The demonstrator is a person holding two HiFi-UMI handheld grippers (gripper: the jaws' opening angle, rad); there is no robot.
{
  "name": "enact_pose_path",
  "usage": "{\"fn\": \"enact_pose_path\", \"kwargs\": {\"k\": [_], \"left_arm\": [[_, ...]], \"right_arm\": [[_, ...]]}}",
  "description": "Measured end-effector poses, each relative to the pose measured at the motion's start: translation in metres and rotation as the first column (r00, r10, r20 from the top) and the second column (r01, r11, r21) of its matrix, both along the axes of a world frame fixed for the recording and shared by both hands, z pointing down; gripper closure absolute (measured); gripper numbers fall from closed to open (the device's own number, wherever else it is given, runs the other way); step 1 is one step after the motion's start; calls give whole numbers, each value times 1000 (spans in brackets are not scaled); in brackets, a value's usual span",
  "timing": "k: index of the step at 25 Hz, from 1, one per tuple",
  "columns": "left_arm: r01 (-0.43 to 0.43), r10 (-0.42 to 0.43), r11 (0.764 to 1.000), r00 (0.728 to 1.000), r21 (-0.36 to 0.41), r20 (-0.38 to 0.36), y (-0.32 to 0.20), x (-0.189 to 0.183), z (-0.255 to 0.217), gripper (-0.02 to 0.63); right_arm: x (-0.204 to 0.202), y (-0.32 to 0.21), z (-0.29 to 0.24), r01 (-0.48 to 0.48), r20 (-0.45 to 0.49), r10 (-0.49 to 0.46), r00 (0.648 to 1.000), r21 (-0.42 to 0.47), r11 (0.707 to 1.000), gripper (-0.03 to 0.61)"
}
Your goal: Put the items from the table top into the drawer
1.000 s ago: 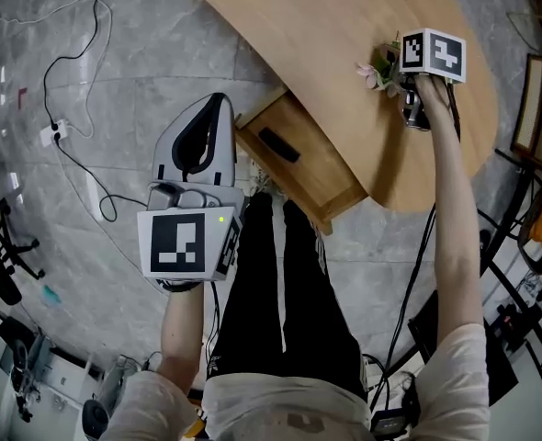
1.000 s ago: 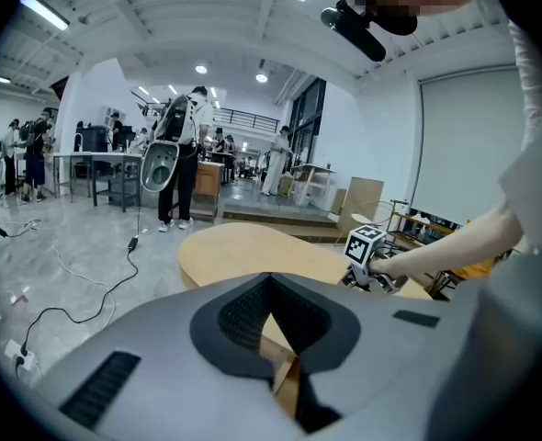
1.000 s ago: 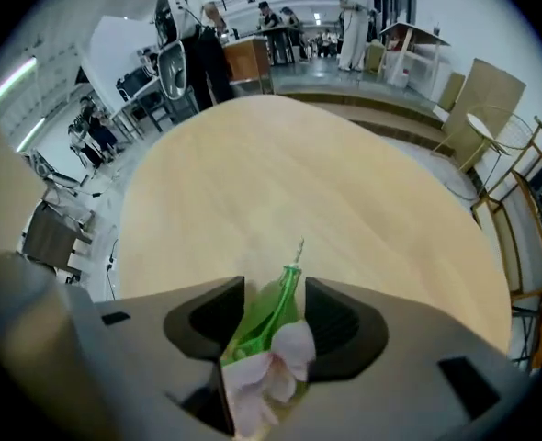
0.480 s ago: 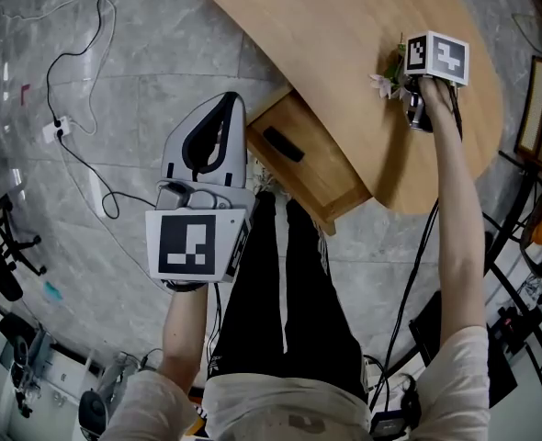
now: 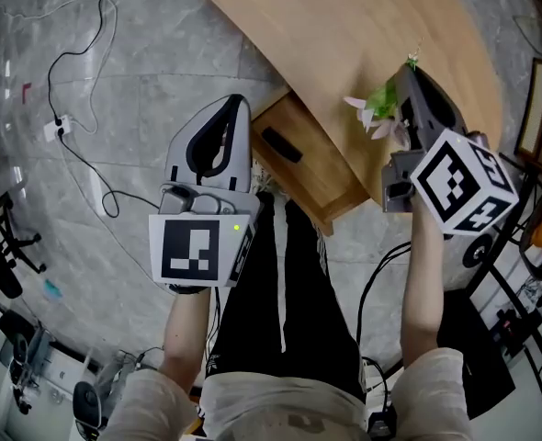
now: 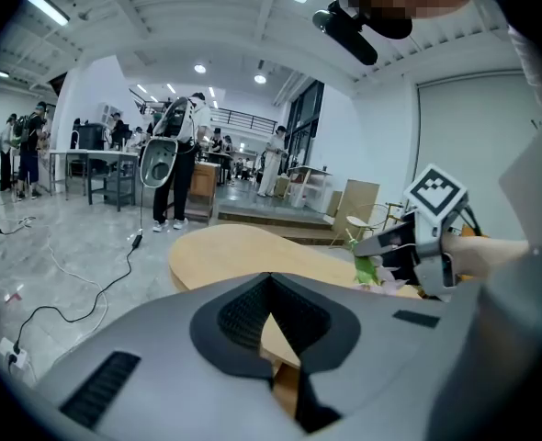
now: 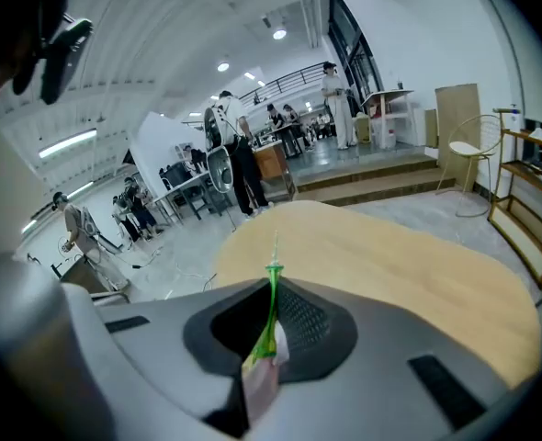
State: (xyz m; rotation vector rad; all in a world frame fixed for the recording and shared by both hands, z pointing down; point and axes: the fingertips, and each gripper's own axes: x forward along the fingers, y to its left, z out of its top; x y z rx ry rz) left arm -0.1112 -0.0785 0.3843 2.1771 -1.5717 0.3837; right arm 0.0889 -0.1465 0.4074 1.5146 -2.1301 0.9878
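An artificial flower (image 5: 370, 108) with pink petals and a green stem hangs above the wooden table (image 5: 344, 26), pinched in my right gripper (image 5: 409, 73). Its jaws are closing, with the stem between the pads. In the right gripper view the flower (image 7: 269, 333) stands upright in the right gripper (image 7: 271, 288). The open wooden drawer (image 5: 321, 177) juts from under the table and has a flat black item (image 5: 279, 144) in it. My left gripper (image 5: 234, 105) hovers left of the drawer, shut and empty. The left gripper (image 6: 271, 278) looks across at the flower (image 6: 367, 269).
The person's black-trousered legs (image 5: 280, 283) stand just in front of the drawer. A cable and power strip (image 5: 50, 134) lie on the grey stone floor at left. Shelving (image 5: 537, 108) stands to the right of the table. People and desks fill the hall behind.
My right gripper has risen off the table top with the flower in its jaws and swung back toward the person. The left gripper has hardly moved.
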Motion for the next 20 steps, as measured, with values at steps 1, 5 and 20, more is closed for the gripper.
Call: {"fn": "enact_pose_path", "kwargs": {"k": [1, 5, 20], "left_arm": [[0, 0, 1000, 1000, 3, 0, -1, 2, -1, 606], [-6, 6, 1000, 1000, 16, -3, -6, 7, -5, 606], [41, -40, 999, 999, -22, 20, 1, -5, 12, 606]], "right_arm": [[-5, 10, -10, -2, 5, 2, 1000, 18, 1000, 549], [-21, 36, -27, 0, 24, -1, 1000, 45, 999, 551], [-106, 92, 55, 328, -155, -335, 929, -72, 942, 551]]}}
